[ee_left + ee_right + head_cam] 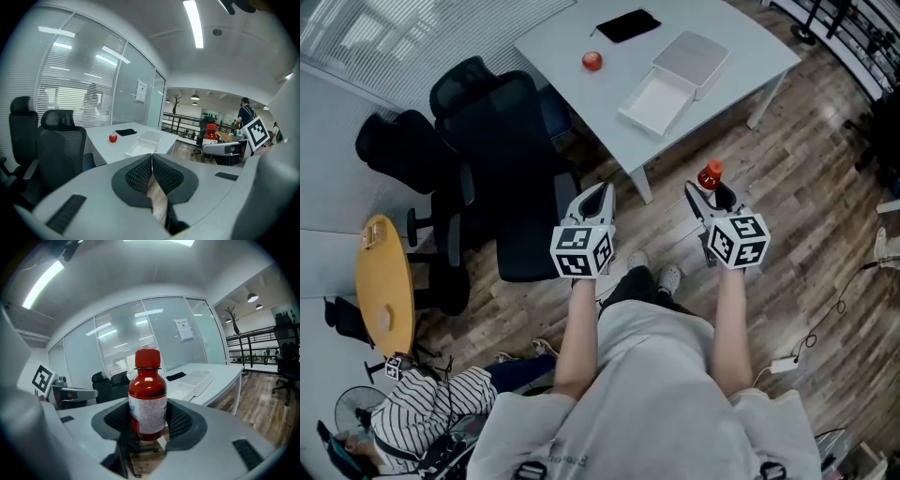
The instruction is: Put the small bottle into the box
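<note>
The bottle (147, 397), red with a red cap, stands upright between the right gripper's (712, 199) jaws, which clamp its lower sides. It is held over the wooden floor (806, 187), near the table's (553, 42) corner. The left gripper (152, 172) is level beside it, jaws pressed together with nothing between them. On the table the white box (656, 101) lies open with its lid (692, 58) just beside it. A red apple (592, 61) and a black pouch (627, 25) lie further along. Black chairs (502, 150) stand at the table's left.
</note>
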A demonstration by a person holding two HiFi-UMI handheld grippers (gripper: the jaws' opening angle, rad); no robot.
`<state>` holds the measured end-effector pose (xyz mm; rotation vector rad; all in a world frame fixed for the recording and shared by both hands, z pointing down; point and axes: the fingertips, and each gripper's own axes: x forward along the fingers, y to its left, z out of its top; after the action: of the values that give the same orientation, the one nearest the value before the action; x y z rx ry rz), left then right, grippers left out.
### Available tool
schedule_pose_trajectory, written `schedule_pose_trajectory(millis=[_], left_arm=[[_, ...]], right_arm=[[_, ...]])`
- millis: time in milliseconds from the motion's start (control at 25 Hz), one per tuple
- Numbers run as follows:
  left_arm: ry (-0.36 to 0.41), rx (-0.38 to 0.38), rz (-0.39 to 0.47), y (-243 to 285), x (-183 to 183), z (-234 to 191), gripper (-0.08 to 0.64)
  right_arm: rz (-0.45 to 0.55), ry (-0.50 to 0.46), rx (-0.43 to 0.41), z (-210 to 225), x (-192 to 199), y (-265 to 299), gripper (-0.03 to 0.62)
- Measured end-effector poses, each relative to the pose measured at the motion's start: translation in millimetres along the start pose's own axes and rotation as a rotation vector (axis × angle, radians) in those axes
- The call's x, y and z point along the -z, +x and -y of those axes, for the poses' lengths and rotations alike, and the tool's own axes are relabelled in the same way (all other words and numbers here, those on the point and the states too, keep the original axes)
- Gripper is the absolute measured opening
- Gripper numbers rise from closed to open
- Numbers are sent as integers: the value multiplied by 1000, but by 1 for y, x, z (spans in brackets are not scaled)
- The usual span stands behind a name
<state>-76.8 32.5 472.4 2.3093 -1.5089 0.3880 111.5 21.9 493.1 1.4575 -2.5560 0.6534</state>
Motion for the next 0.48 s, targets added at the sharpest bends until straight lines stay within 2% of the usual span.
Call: schedule_pose_trajectory(millis=[240,480], left_arm=[[-5,-24,-22,7,9,-11,29],[7,-11,1,32,-6,-13,29]], right_arm=[[-31,5,-25,6,8,17,225],[-21,-19,-32,21,-9,36,225]])
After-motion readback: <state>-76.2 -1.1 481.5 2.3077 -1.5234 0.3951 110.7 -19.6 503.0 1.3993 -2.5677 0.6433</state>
